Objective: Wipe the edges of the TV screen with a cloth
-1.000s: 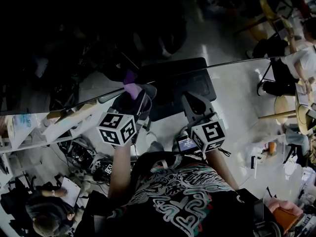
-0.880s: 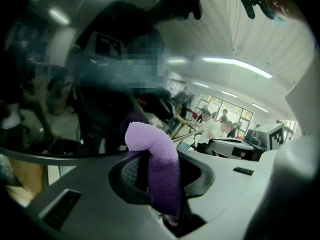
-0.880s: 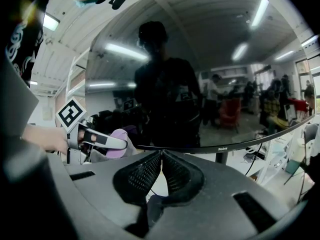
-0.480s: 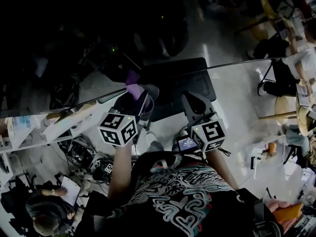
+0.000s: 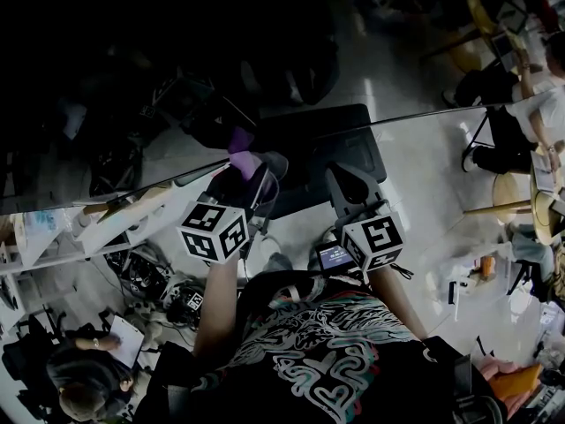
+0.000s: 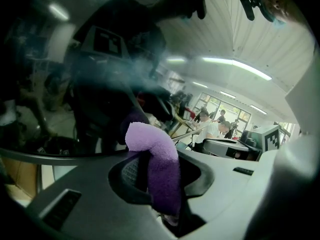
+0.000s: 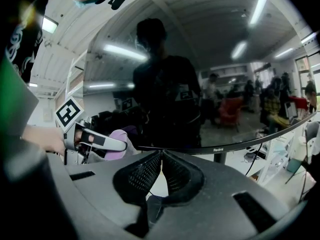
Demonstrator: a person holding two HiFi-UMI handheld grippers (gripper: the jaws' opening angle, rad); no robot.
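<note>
The cloth [image 6: 162, 169] is purple and fleecy, a folded strip pinched upright in the left gripper [image 6: 155, 156]; its curled tip meets the bottom edge of the TV screen [image 7: 200, 74], dark, glossy, mirror-like.

A white panelled ceiling [image 6: 280, 44] carries strip lights [image 6: 237, 68], with windows [image 6: 230, 106] far off and a pale floor [image 5: 415, 175].

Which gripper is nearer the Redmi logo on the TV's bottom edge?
Right. The right gripper, shut on nothing, sits just left of the Redmi logo; the left gripper, clamping the purple cloth, is farther left along the edge.
</note>
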